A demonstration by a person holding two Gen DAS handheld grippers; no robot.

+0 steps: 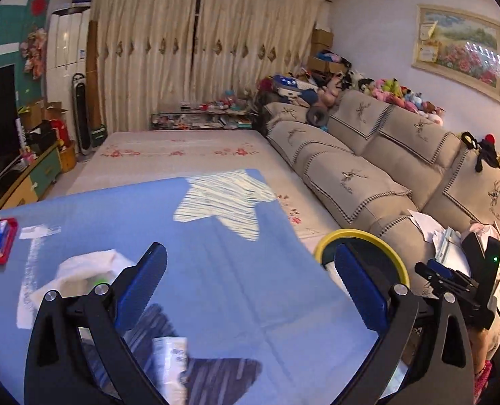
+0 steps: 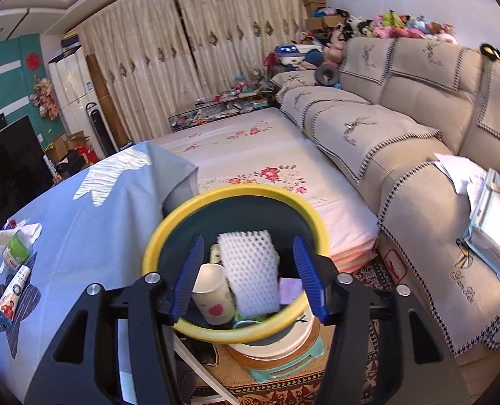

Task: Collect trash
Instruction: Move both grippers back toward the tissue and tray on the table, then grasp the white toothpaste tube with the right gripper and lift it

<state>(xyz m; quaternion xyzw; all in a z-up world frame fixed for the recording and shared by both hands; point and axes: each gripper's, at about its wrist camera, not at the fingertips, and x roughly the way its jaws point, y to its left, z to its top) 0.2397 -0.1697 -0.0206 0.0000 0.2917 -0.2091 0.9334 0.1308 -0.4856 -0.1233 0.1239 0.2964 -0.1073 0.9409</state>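
Observation:
My left gripper [image 1: 250, 270] is open wide above the blue tablecloth [image 1: 236, 263], with nothing between its fingers. Below it lies a blurred white packet [image 1: 170, 361], and a crumpled white tissue [image 1: 84, 270] lies to the left. The yellow-rimmed bin [image 1: 361, 236] shows behind the right finger. My right gripper [image 2: 249, 241] hangs open over the bin [image 2: 169, 236]. Inside the bin are a white foam net [image 2: 250, 270], a paper cup [image 2: 213, 297] and a purple slip [image 2: 288, 288]. The pads touch none of them. On the table's left lie a tissue with a green pack [image 2: 14, 243] and a printed tube [image 2: 14, 290].
A red tissue pack [image 1: 0, 239] sits at the table's left edge. The bin stands on stacked stools [image 2: 273, 354] between the table and the beige sofa [image 2: 401, 155]. Papers [image 2: 486, 202] lie on the sofa's arm. A flowered mattress [image 2: 250, 155] stretches behind.

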